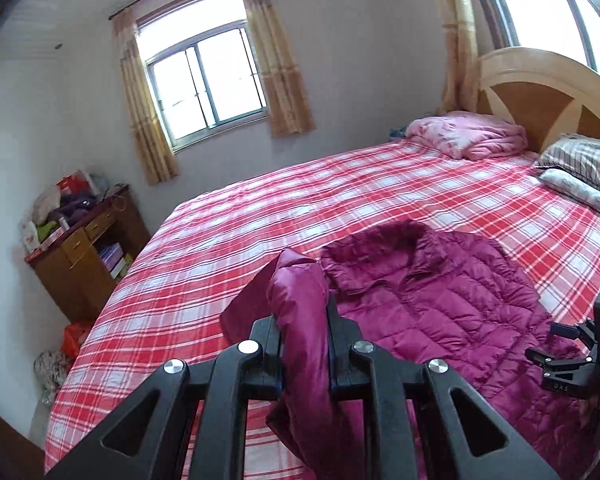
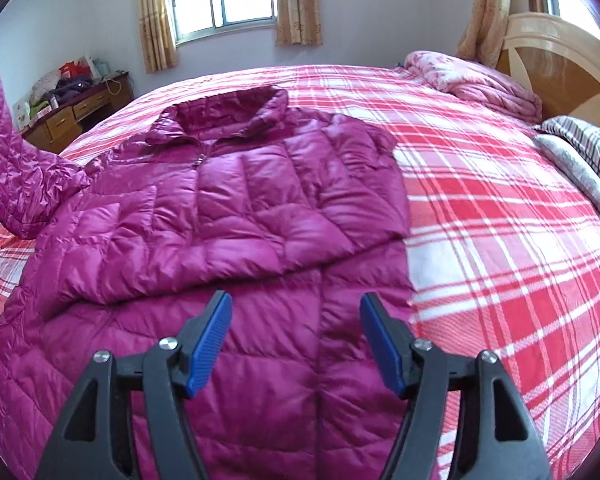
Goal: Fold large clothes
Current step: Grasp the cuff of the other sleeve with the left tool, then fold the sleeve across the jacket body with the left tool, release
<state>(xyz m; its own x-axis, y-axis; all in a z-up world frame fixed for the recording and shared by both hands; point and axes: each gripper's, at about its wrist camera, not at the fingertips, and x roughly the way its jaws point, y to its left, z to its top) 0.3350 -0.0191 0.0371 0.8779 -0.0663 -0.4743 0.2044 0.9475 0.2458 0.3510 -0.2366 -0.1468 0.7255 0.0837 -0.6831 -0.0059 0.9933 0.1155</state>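
1. A bed (image 1: 340, 208) with a red, pink and white plaid sheet fills the middle and lower right of both views.
2. A wooden headboard (image 1: 540, 88), pale with darker inlaid panels, stands at the upper right.
3. A folded pink quilt (image 1: 468, 134) lies on the sheet just in front of the headboard.
4. Striped pillows (image 1: 584, 164) sit stacked at the right edge of the frame.
5. A window (image 1: 204, 80) with tan curtains (image 1: 278, 64) on both sides is set in the far wall, upper centre.
6. A wooden desk (image 1: 84, 256) at the left carries a heap of clothes and bags.
7. More bundles lie on the floor at the lower left, beside the bed.
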